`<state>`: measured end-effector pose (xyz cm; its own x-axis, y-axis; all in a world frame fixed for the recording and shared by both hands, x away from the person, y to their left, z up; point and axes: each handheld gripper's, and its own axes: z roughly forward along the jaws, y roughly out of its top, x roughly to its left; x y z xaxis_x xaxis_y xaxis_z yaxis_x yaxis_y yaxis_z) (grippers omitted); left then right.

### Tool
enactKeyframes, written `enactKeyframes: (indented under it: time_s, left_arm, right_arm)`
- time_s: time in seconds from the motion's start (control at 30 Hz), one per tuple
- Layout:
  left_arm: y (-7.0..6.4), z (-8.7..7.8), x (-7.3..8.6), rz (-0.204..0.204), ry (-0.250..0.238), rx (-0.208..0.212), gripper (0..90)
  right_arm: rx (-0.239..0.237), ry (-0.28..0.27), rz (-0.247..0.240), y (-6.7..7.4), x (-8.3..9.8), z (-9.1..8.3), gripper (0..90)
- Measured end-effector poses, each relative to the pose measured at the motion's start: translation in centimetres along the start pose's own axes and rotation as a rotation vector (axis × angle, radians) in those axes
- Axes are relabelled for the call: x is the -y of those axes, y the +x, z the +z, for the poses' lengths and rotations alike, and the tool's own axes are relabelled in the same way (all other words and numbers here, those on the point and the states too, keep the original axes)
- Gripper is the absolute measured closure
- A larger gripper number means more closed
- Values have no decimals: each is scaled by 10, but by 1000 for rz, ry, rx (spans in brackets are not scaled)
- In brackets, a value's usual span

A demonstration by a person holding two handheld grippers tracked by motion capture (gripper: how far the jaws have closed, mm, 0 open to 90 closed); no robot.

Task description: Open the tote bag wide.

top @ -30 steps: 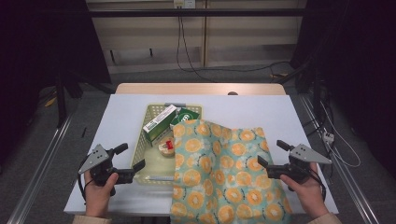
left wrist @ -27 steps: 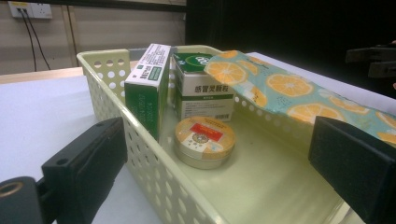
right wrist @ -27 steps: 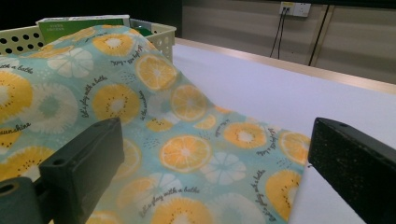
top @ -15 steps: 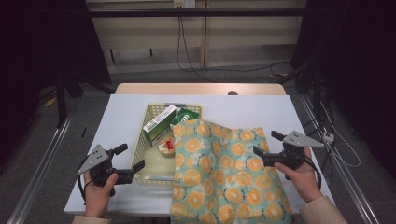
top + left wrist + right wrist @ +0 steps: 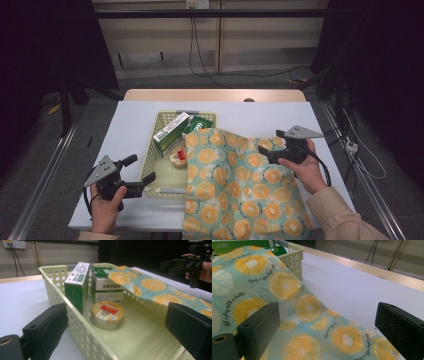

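Orange-print cloth (image 5: 240,190) lies spread just below and ahead of the right gripper (image 5: 272,150), its far corner draped over the basket (image 5: 150,165) rim. The jaws stand wide apart above the cloth's far edge, probably lined up to pinch it. The left gripper (image 5: 140,182), jaws also apart, waits at the basket's near corner, likely to steady it

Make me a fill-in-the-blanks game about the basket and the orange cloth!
1. The round tin lies inside the pale yellow ____.
2. The cloth is printed with slices of ____.
3. The right gripper hangs over the ____, jaws open.
4. The two boxes in the basket are mostly ____ in colour.

Missing words: basket; orange; cloth; green
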<state>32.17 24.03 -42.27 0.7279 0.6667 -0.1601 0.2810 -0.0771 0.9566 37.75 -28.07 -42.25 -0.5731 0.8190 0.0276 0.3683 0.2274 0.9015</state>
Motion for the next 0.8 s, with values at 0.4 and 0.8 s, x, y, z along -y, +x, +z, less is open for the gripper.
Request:
enactKeyframes:
  time_s: [0.4,0.8]
  left_arm:
    - [0,0,1,-2,-1,3,47]
    - [0,2,1,5,14,8,48]
  right_arm:
    - [-75,39,7,3,-11,43,78]
    - [-123,131,-33,8,-15,81,109]
